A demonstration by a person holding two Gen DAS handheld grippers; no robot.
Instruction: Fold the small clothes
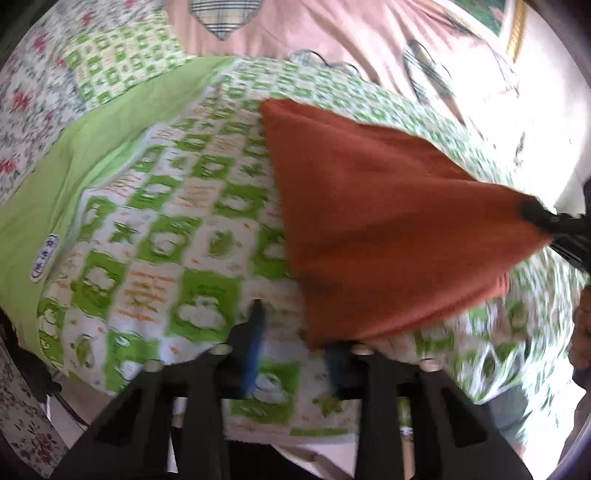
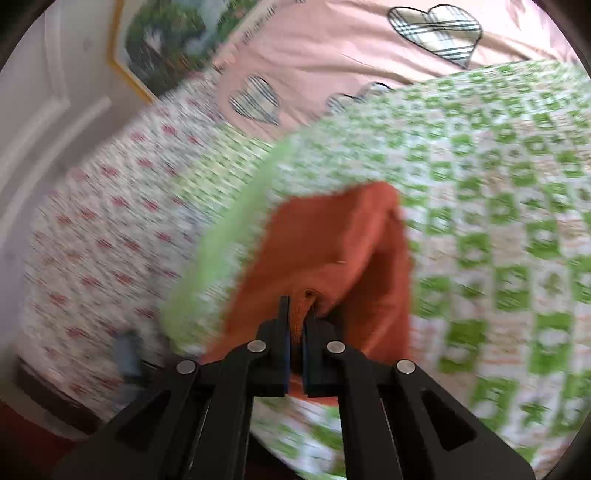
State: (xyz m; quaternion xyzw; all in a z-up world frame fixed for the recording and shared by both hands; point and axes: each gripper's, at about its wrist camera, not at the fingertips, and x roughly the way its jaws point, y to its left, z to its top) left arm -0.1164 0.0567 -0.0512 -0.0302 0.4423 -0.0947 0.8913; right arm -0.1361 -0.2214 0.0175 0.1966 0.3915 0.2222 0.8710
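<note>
**A:** What are you holding nearest you right now?

**B:** My right gripper [image 2: 295,325] is pinching a bunched corner of the orange cloth [image 2: 332,254], its blue pads pressed tight on the fabric. My left gripper [image 1: 291,332] is standing spread, one finger [image 1: 255,332] bare at about 6 o'clock in its view, the other hidden under the cloth's near edge. I'm gripping nothing with it, as far as I can judge.

**A:** And where is the cloth lying?

**B:** It's hanging partly lifted over the green-checked quilt [image 1: 166,221]. In the left view it's spreading from 6 o'clock towards 12, and tapering to the pinched corner at 3 o'clock.

**A:** Which step is this?

**B:** I'm judging it as carrying one corner across for a fold. Next I'm needing to lay that corner on the opposite edge while the left pins or catches the near edge.

**A:** Long axis?

**B:** It's running roughly 9 to 3, pointing at my right tool; blur is hiding the finer edges. Beyond, the pink heart-print sheet [image 1: 295,29] is lying at 12.
</note>
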